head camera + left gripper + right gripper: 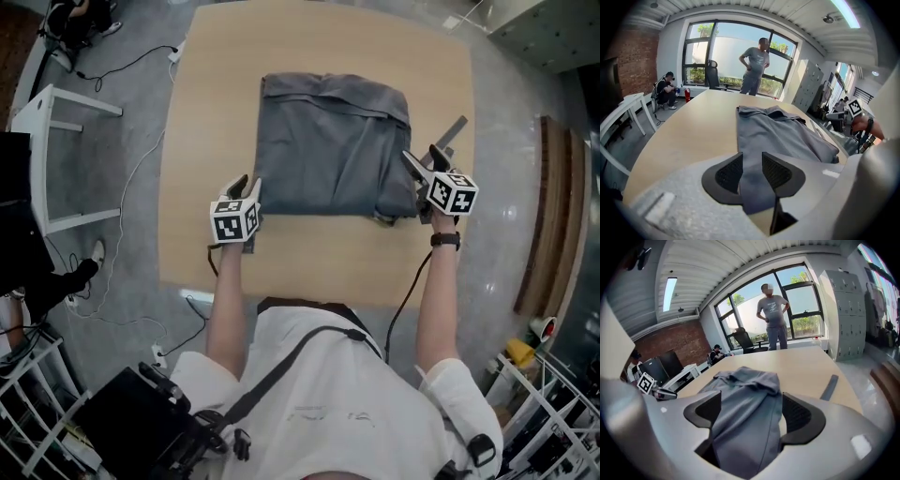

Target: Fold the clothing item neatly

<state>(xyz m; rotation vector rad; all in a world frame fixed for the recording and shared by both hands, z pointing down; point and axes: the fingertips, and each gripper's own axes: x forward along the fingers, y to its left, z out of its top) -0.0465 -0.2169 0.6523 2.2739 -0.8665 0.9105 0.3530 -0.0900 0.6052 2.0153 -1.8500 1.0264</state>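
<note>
Place: open-plan office or lab workroom
Daylight: broad window wall [726,51]
Furniture: swivel chair [711,75]; white side desk [635,99]; grey lockers [841,310]
Equipment: dark monitors [670,363]
Shell: brick wall [637,61]; ceiling strip light [669,289]

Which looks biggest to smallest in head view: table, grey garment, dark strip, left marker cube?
Table
Grey garment
Then left marker cube and dark strip: too alike to rank, the cube being nearer the camera.

"What colour is that garment [333,145]?"

"Plain slate grey all over. The counter [206,122] under it is pale wood."

"And the claws?"

"The left claw [246,186] and right claw [424,157] each carry a cube [234,220] patterned in black-and-white squares. The pads [799,416] are black mesh in light grey bodies. At the far right lies a dark grey strip [452,131]."
</note>
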